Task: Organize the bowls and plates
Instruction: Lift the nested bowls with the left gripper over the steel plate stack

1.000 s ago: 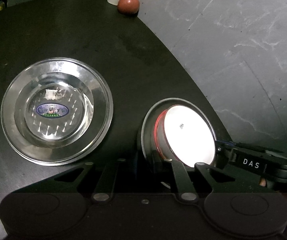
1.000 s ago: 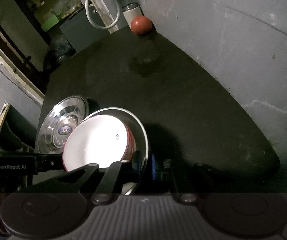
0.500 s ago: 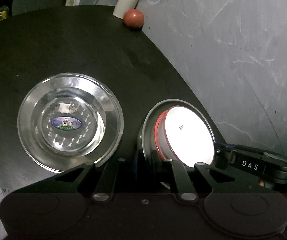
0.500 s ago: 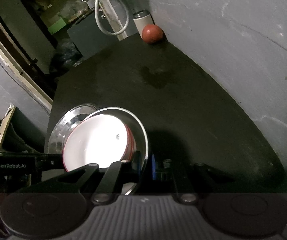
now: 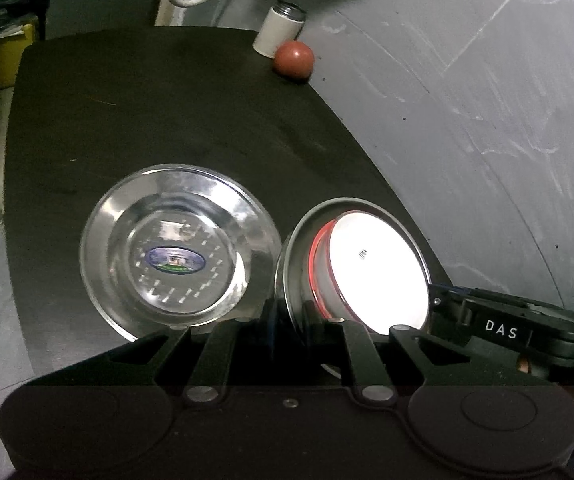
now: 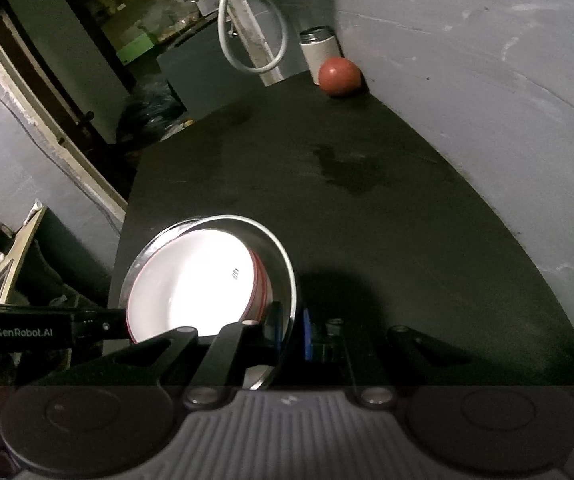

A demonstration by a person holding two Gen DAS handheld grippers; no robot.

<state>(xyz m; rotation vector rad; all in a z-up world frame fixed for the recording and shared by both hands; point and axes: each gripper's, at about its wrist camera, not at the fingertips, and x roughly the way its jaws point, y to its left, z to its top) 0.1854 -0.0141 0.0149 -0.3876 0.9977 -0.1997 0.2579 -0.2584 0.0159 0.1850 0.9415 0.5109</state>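
Both grippers have carried the held stack toward the loose steel plate (image 5: 179, 254) lying on the dark worktop (image 5: 175, 120): in the left wrist view that plate has slid from about 9 o'clock toward the centre, and its rim now nearly meets the stack.

Held between them is a steel plate (image 5: 293, 276) with a white, red-rimmed bowl (image 5: 379, 276) inside it. The left gripper (image 5: 289, 318) is clamped on the plate's rim at one side, the right gripper (image 6: 291, 330) on the opposite side.

Judging by this, setting the stack onto the loose plate comes next. A red ball (image 5: 293, 58) and a can (image 5: 279, 28) sit at 12 o'clock.
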